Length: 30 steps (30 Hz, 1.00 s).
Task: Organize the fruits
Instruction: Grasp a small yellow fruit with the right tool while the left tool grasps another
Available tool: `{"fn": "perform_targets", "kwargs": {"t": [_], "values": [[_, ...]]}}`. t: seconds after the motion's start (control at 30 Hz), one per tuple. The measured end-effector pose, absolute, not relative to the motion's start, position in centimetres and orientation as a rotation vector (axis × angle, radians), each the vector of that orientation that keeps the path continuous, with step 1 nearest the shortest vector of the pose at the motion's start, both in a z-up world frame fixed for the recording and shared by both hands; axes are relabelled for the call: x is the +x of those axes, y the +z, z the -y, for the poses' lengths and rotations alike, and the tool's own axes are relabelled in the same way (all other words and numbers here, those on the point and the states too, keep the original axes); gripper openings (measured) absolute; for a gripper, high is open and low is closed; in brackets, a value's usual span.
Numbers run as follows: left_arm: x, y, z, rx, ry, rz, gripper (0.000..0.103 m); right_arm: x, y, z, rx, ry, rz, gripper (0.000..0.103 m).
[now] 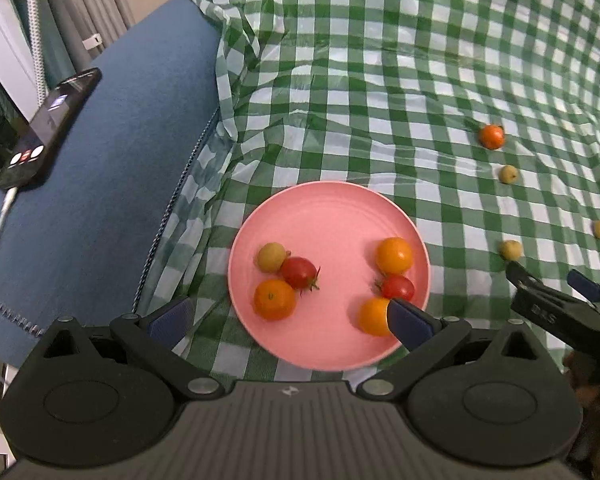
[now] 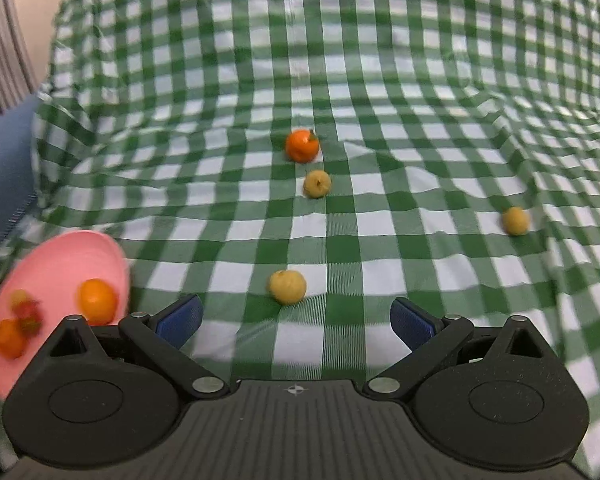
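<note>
A pink plate (image 1: 328, 216) on the green checked cloth holds several fruits: oranges (image 1: 394, 255), red tomatoes (image 1: 299, 272) and a yellow-green fruit (image 1: 271, 257). My left gripper (image 1: 290, 318) hangs open above the plate's near edge, nothing between its fingers. On the cloth to the right lie an orange fruit (image 2: 302, 145) and three small yellow fruits. The nearest yellow fruit (image 2: 287, 286) sits just ahead of my open right gripper (image 2: 296, 318), between the finger lines but untouched. The right gripper (image 1: 546, 280) also shows at the left wrist view's right edge. The plate (image 2: 60, 256) appears blurred at lower left.
A blue cushion (image 1: 132, 128) borders the cloth on the left, with a phone (image 1: 48, 128) and its white cable lying on it. Two more yellow fruits (image 2: 317, 183) (image 2: 515, 221) lie farther out. The cloth is wrinkled and rises at the back.
</note>
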<state>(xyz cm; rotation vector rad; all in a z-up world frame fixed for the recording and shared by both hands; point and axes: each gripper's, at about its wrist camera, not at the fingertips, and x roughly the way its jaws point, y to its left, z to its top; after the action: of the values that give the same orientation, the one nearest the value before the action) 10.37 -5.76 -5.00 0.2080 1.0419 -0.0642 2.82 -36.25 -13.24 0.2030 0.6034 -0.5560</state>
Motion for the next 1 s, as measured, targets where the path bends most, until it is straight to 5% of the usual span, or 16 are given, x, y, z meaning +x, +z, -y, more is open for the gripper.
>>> {"fn": "perform_targets", "kwargs": {"t": [0.03, 0.1, 0.27, 0.8, 0.87, 0.9, 0.93, 0.97, 1.0], "values": [[11.0, -5.3, 5.9, 0.208, -0.06, -1.047, 0.103, 3.6, -13.7, 36.7, 0.199, -0.55, -0.611, 0.095], [12.0, -5.6, 6.2, 0.209, -0.057, -1.05, 0.103, 5.2, -14.6, 37.5, 0.177, -0.532, -0.625, 0.066], [14.4, -6.7, 7.9, 0.228, -0.069, -1.046, 0.103, 6.8, -15.8, 38.0, 0.088, -0.515, -0.627, 0.027], [24.0, -15.3, 30.7, 0.319, -0.418, -0.992, 0.103, -2.2, -15.7, 47.1, 0.218, -0.885, -0.541, 0.029], [24.7, -16.3, 31.5, 0.294, -0.423, -1.023, 0.095, -2.1, -16.0, 46.9, 0.199, -0.879, -0.535, 0.029], [25.1, -16.7, 31.6, 0.265, -0.431, -1.032, 0.075, -2.2, -16.0, 46.8, 0.195, -0.873, -0.535, 0.03], [25.6, -17.1, 31.6, 0.248, -0.443, -1.05, 0.041, -2.2, -16.1, 46.7, 0.199, -0.868, -0.533, 0.03], [26.0, -17.4, 31.6, 0.238, -0.455, -1.085, 0.025, -2.3, -16.0, 47.2, 0.202, -0.864, -0.532, 0.03], [25.9, -17.4, 31.5, 0.233, -0.453, -1.079, 0.026, -2.3, -16.1, 47.3, 0.201, -0.863, -0.533, 0.03]]}}
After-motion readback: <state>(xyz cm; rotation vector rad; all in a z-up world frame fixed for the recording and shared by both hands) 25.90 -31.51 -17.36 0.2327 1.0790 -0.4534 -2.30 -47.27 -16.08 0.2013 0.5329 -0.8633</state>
